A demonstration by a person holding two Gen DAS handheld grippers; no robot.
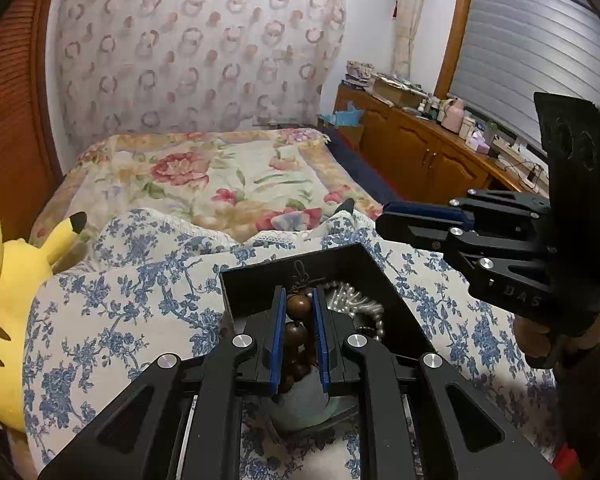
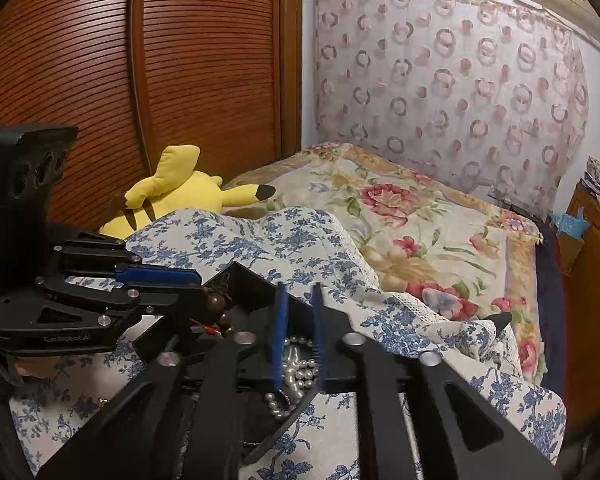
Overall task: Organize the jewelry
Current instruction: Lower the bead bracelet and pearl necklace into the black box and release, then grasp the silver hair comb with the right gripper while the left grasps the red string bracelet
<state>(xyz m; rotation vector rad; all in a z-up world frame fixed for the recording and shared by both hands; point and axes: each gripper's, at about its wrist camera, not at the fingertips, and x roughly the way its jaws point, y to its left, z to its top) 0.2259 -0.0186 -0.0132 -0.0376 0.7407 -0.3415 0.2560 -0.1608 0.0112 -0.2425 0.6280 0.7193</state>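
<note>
A black open box (image 1: 260, 280) lies on a blue-flowered cloth on the bed. My left gripper (image 1: 299, 300) is shut on a brown wooden bead bracelet (image 1: 299, 306) and holds it over the box; the beads also show in the right wrist view (image 2: 216, 303). A white pearl string (image 1: 356, 300) lies in the box. My right gripper (image 2: 299, 292) hovers over the pearls (image 2: 298, 372) with its jaws a small gap apart and nothing between them. It shows in the left wrist view (image 1: 384, 218) at the right, above the box's far corner.
A yellow plush toy (image 2: 172, 196) lies at the left of the bed by a brown slatted wardrobe (image 2: 100, 80). A flowered quilt (image 1: 228, 176) covers the far bed. A cluttered wooden cabinet (image 1: 420, 148) runs along the right wall.
</note>
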